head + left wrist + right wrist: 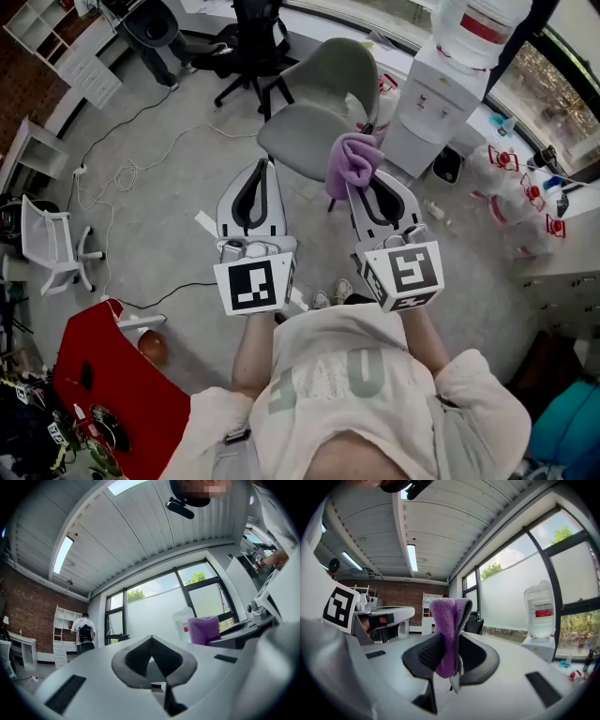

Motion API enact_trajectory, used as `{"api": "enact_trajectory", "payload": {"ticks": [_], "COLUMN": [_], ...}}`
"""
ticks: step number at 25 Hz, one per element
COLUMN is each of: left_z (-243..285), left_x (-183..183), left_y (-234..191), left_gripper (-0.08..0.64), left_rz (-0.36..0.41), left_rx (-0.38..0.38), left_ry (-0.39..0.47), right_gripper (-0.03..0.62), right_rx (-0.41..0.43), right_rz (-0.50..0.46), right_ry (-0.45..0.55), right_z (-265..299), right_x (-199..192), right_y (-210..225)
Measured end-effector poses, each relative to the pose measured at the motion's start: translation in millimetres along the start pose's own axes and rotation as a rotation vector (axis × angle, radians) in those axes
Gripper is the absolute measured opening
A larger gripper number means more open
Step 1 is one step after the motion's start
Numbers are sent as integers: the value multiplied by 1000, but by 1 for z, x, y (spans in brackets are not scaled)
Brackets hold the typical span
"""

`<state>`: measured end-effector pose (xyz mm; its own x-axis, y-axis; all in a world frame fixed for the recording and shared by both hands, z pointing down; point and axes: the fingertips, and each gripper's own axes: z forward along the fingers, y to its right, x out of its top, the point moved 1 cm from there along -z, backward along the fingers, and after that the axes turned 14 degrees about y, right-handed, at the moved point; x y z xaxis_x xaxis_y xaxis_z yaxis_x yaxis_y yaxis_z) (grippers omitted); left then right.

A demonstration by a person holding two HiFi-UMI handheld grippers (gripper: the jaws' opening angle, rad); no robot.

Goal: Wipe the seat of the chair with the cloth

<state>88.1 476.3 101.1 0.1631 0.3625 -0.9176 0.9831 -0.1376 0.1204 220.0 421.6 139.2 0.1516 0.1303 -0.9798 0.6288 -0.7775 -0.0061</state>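
The right hand-held gripper [449, 654] is pinching the cloth [446, 620], a purple, nappy fold that stands up between black ribbed pads [429, 654]. In the head view the cloth hangs at frame centre over the near right edge of the seat [292, 141]; whether it touches cannot be told. The chair [328, 80] is a smooth grey moulded shell with a rounded rim. The left hand-held gripper [151, 641] has its jaws pressed together with nothing between them. Open concrete floor [159, 197], crossed by cables [112, 178], lies to the left. A dispenser [427, 103] stands close on the right.
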Motion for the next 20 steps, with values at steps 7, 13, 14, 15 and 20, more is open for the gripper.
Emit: {"api": "enact_trajectory", "payload": {"ticks": [7,13,14,15,20], "left_z": [-20,-16,-14,-12,8], "left_x": [7,-5,-7,-10,-38], "left_y": [-26,-57,-60,-64,-80], "left_gripper": [12,14,14,12,14], "left_rz": [2,30,31,36,54], "left_rx": [43,102,107,111,116], "left_ry": [25,17,21,24,4], "right_gripper": [87,87,87,88,87], "right_rx": [-14,-57,-62,-64,-54], "right_rz": [44,79,77,73,59], "right_ry": [-15,-40,-39,-36,-12], "right_z": [0,19,24,29,62], "right_x": [-17,-30,-31,-32,-42], "right_y": [-13,2,5,8,22]}}
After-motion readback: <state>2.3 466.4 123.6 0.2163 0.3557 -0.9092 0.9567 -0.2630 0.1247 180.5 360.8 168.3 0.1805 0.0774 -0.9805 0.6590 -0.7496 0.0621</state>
